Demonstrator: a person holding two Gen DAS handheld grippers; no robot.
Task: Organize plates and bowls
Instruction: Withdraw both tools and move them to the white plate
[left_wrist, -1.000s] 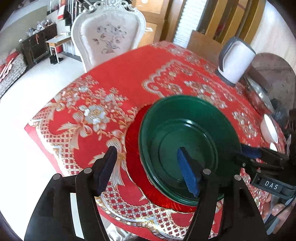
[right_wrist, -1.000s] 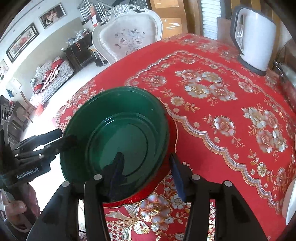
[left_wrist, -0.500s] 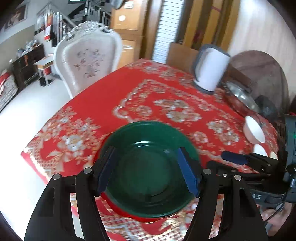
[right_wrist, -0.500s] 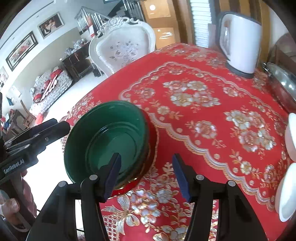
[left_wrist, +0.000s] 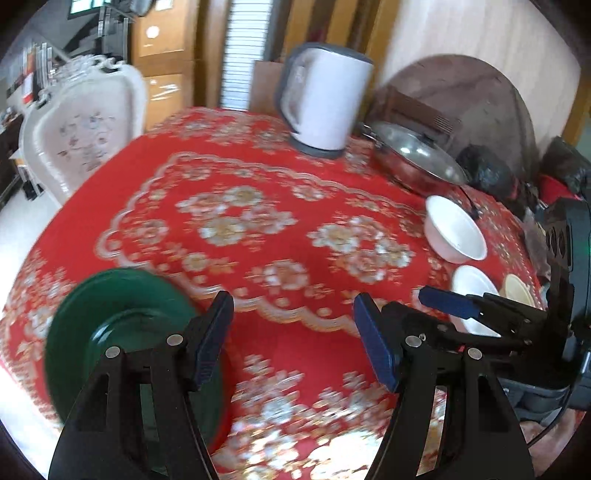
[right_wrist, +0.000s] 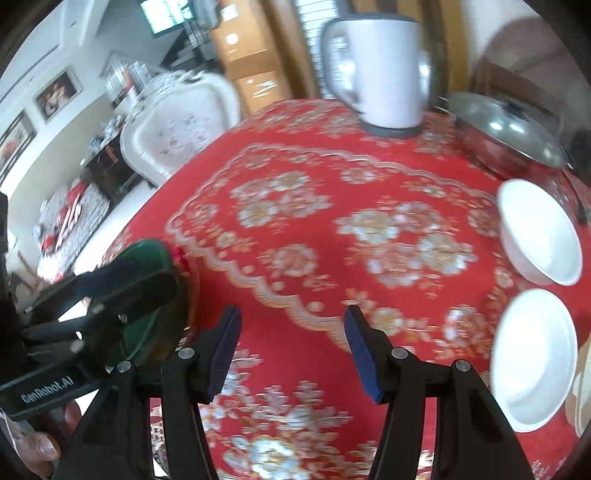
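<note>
A green plate (left_wrist: 122, 317) lies at the table's near left corner, atop a red plate whose rim (right_wrist: 181, 260) shows in the right wrist view. My left gripper (left_wrist: 293, 343) hangs open over bare tablecloth to the plate's right, nothing between its fingers. My right gripper (right_wrist: 294, 349) is also open and empty above the cloth. Two white bowls (right_wrist: 539, 232) (right_wrist: 532, 358) sit at the right edge, apart from both grippers. A cream dish (left_wrist: 517, 291) lies beside them. The left gripper's fingers (right_wrist: 122, 280) cover part of the green plate (right_wrist: 147, 254).
A white kettle (left_wrist: 325, 99) stands at the back of the red flowered tablecloth (left_wrist: 258, 177). A steel pot with a glass lid (left_wrist: 417, 158) sits behind the bowls. An ornate white chair (left_wrist: 81, 136) stands beyond the table's far left edge. A person's hand (right_wrist: 40, 446) holds the left gripper.
Both grippers have drawn back off the green plate and swung right, bringing the bowls into view. The right jaws have widened. The green plate stays on the red plate.
</note>
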